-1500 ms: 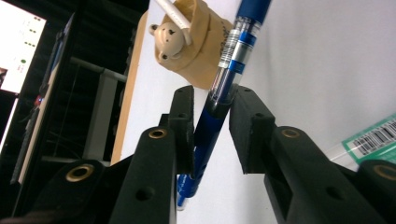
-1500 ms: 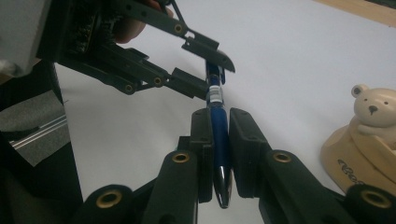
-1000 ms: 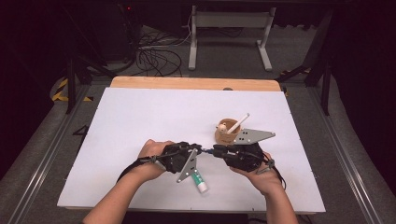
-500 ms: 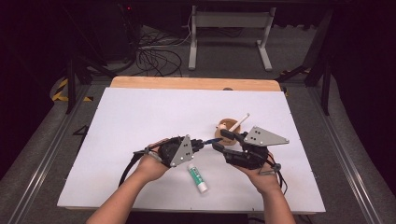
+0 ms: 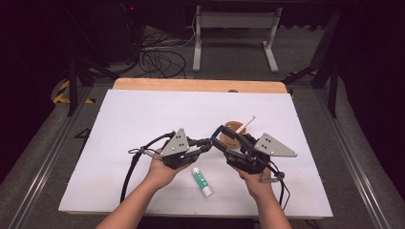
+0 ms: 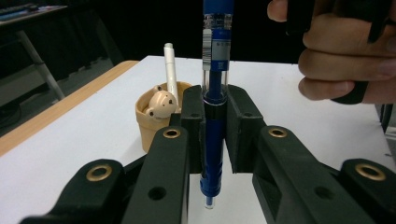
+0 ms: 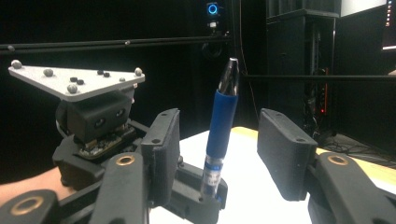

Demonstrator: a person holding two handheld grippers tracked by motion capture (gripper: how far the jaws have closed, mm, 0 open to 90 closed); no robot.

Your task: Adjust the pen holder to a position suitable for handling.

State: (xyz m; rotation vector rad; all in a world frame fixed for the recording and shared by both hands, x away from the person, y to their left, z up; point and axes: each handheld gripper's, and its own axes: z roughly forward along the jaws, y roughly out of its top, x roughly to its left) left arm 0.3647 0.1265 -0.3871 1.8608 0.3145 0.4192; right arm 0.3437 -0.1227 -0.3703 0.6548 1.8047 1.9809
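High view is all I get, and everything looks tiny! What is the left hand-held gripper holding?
Observer: A blue pen, pinched between the shut jaws of the left hand-held gripper.
Operator: Did the right one grab it too?
Observer: No. The right hand-held gripper is open, with one jaw on each side of the pen and a gap on both sides.
Operator: What's that bump on the brown cup?
Observer: A little bear face sits at the rim of the cup.
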